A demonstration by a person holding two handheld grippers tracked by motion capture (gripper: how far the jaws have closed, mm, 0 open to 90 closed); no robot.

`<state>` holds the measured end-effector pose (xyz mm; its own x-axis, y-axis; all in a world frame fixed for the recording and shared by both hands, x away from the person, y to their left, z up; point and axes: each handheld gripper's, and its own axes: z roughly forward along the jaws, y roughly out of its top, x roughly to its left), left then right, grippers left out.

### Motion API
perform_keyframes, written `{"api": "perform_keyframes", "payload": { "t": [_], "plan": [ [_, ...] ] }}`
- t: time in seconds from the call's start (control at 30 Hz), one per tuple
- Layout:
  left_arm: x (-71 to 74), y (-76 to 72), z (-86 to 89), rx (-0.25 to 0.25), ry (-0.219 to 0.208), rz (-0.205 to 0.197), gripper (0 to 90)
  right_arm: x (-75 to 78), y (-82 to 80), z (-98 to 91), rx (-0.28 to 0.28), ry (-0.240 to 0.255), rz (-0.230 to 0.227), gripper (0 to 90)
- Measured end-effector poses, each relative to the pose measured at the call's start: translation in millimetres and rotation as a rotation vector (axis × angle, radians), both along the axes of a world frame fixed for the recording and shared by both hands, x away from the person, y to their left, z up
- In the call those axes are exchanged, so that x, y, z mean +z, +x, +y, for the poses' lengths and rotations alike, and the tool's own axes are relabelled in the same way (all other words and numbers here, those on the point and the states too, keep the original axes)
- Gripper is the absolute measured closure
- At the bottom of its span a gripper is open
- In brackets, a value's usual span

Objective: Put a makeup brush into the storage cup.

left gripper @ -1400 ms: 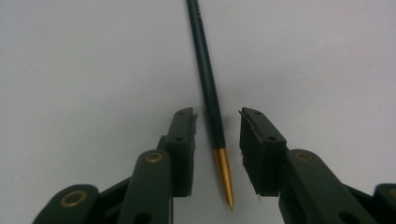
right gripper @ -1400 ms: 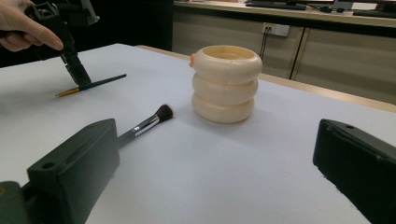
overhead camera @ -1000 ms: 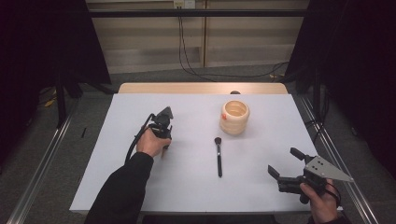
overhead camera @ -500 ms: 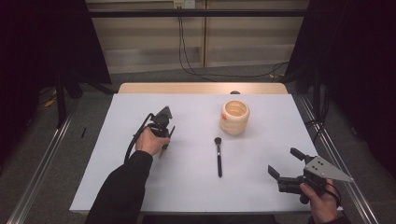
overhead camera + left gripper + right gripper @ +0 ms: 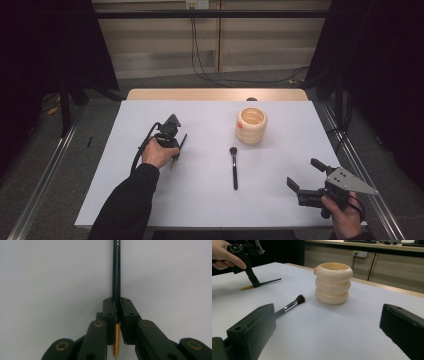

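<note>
The left gripper (image 5: 117,312) has its jaws pinched tight on a dark pencil (image 5: 116,270) with a gold end, which lies flat on the white table (image 5: 200,200), left of centre. The right gripper (image 5: 306,176) hovers near the table's right front corner, jaws spread wide and empty. Between them lies a makeup brush (image 5: 233,167), and beyond it stands a cream ribbed cup (image 5: 251,125).

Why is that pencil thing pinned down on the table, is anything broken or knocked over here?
Nothing stands out. The left gripper has shut its fingers on a dark pencil with a gold tip, lying flat on the white table. The makeup brush lies flat, the cream holder stands upright, nothing spilled.
</note>
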<state>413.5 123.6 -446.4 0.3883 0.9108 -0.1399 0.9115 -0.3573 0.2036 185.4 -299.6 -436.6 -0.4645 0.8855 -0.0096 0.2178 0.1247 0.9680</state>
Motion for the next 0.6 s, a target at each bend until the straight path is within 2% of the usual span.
{"api": "perform_keyframes", "payload": {
  "t": [0.07,0.1,0.17,0.23,0.27,0.33,0.37,0.4,0.43,0.5,0.53,0.57,0.6],
  "plan": [
    [0.4,0.5,1.7,-0.007,-0.002,0.004,83.5,0.0,0.0,0.0,0.0,0.0,0.0,0.0],
    [-0.1,0.0,1.5,0.012,-0.026,0.005,83.5,-0.2,0.3,-0.1,0.0,-0.001,-0.001,0.0],
    [0.2,0.9,4.8,0.008,-0.03,0.001,83.5,-0.2,0.5,0.1,0.0,0.003,0.002,0.0],
    [1.0,-0.9,6.4,0.019,-0.062,-0.011,83.5,-0.2,0.4,0.0,-0.001,0.002,-0.001,0.0],
    [2.3,-0.7,8.3,0.0,-0.058,-0.022,83.5,-0.2,0.4,0.0,-0.002,0.002,0.0,0.0],
    [3.5,-1.0,8.7,0.005,-0.07,-0.024,83.5,-0.2,0.6,0.0,0.002,0.003,0.002,0.0],
    [4.8,-1.5,9.4,0.014,-0.081,-0.043,83.4,-0.1,0.6,-0.1,0.005,0.001,0.003,0.0],
    [7.4,-1.7,11.0,-0.002,-0.093,-0.068,83.4,-0.1,0.6,-0.1,0.005,0.001,0.003,0.0],
    [9.3,-2.7,11.7,0.014,-0.116,-0.088,83.4,-0.3,0.6,0.3,0.006,0.0,0.001,0.0],
    [13.1,-3.4,15.8,0.013,-0.132,-0.131,83.5,-0.2,0.4,0.0,0.009,0.0,0.003,0.0],
    [14.8,-4.0,17.4,0.009,-0.149,-0.135,83.4,-0.2,0.7,0.1,0.004,0.002,-0.002,0.0],
    [16.6,-5.3,20.3,0.005,-0.17,-0.176,83.4,-0.1,0.6,0.1,0.002,0.002,-0.001,0.0],
    [16.6,-5.3,20.3,0.005,-0.17,-0.176,83.4,-0.1,0.6,0.1,0.002,0.002,-0.001,0.0]
  ]
}}
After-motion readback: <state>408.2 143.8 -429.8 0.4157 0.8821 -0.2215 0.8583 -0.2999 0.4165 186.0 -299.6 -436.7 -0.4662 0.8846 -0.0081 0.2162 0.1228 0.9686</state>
